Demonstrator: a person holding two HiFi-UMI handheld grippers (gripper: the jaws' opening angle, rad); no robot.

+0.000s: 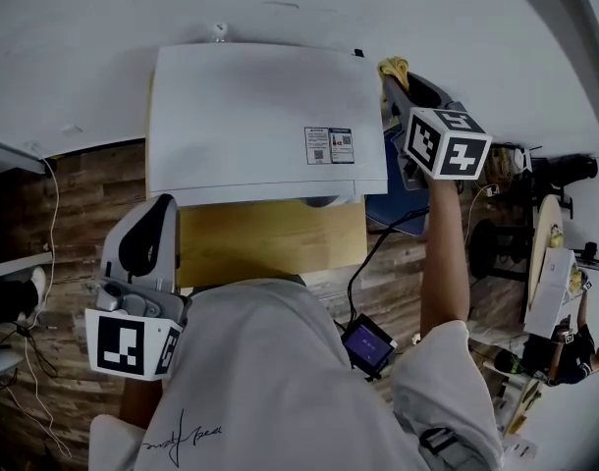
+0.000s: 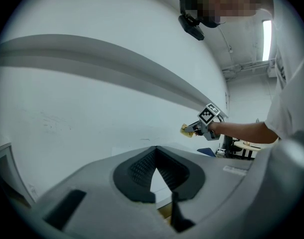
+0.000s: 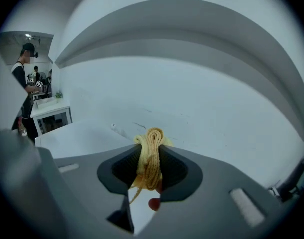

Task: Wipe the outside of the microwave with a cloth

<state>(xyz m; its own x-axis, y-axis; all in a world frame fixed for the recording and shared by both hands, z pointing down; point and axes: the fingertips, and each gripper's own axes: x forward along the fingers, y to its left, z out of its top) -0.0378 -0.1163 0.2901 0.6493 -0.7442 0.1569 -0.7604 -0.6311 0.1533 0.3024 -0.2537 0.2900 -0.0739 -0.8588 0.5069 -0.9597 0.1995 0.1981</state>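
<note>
Cloth (image 3: 150, 156): yellow, bunched into a soft roll, with the right gripper (image 1: 398, 86) clamped tight on it mid-bundle. It sits at the far right corner of the white microwave (image 1: 260, 116), beside the right wall; contact can't be told. Light and limp, it will likely flop or work loose under rubbing, so a deep mid-bundle hold suits. Microwave casing looks stiff and smooth. Left gripper (image 1: 152, 226) hangs low at front left, jaws together, nothing held. Wooden table (image 1: 270, 238) beneath.

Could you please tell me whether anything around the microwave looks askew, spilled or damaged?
Nothing stands out. The microwave shows no damage or spill, and the yellow cloth is bunched in the right hand-held gripper beside it.
</note>
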